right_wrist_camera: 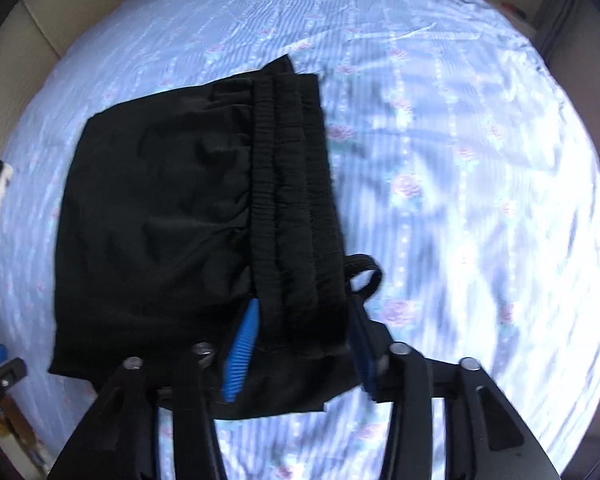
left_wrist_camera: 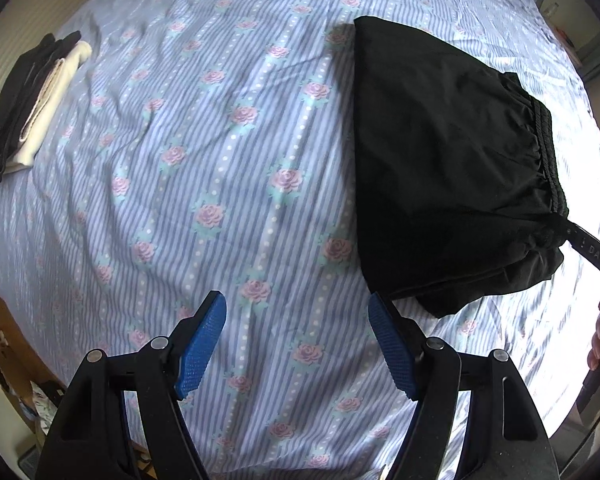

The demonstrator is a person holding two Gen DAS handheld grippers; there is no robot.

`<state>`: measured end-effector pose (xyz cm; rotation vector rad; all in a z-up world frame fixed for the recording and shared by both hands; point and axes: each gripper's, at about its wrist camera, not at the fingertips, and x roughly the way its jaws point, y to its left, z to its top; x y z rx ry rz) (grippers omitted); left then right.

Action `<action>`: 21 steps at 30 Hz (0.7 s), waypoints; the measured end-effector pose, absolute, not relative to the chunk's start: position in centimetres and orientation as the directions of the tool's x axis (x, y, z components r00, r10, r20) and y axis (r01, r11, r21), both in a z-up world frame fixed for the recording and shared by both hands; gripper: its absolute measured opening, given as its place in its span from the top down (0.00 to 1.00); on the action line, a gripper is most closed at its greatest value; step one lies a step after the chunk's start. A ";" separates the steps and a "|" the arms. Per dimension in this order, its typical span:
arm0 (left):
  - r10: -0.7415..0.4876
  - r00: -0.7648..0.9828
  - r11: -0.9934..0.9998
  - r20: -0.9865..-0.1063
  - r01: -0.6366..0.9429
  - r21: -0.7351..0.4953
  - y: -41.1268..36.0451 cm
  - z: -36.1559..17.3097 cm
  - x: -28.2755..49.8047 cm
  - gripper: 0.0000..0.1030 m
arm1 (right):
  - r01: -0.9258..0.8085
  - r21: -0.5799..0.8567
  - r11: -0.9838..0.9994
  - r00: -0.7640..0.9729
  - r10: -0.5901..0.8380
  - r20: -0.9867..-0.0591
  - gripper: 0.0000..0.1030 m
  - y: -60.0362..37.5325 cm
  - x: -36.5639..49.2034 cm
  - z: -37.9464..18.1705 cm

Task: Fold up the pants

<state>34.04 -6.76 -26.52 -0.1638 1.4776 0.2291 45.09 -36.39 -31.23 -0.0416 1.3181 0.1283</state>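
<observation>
Pants: the black pants (right_wrist_camera: 188,216) are lying folded up small on the flowery bed sheet (left_wrist_camera: 220,160), with the stretchy waistband (right_wrist_camera: 288,208) sitting on top at the right end.

Right gripper: the right gripper (right_wrist_camera: 300,344) is pinching the waistband end of the pants between its two blue pads (right_wrist_camera: 240,344).

Left gripper: the left gripper (left_wrist_camera: 296,344) is hanging over the bare sheet just beside the pants, with its fingers spread wide and holding nothing.

Cord: a black loop of cord (right_wrist_camera: 366,276) is poking out next to the right gripper.

Pile: some folded clothes (left_wrist_camera: 32,104), black and white, are sitting far off on the left side of the bed.

What could go wrong: the right side is only gripping one corner, so if it is pulling up or sideways, I think the neat layers are going to slide apart.

Another worry: the cord loop is looking easy to snag, which could be dragging the fold open.

Blur: the right picture is looking smeary, so a fast move could be tugging the pants crooked.
</observation>
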 end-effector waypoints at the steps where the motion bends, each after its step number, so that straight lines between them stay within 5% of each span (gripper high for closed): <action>1: 0.055 0.082 0.966 -0.995 -0.257 0.032 -6.6 -26.2 33.6 0.29 | -0.103 0.032 0.994 0.252 0.058 -0.966 0.43 -36.5 44.8 -30.7; 13: 0.051 0.284 0.985 -0.957 -0.172 0.001 -6.3 -16.5 27.8 0.21 | -0.092 0.100 0.991 0.475 0.132 -0.870 0.27 -37.1 30.8 -16.9; 21: 0.045 0.424 0.998 -0.905 -0.056 0.024 -6.3 -9.0 24.1 0.14 | -0.120 0.165 0.979 0.561 0.204 -0.802 0.26 -32.9 24.1 -10.0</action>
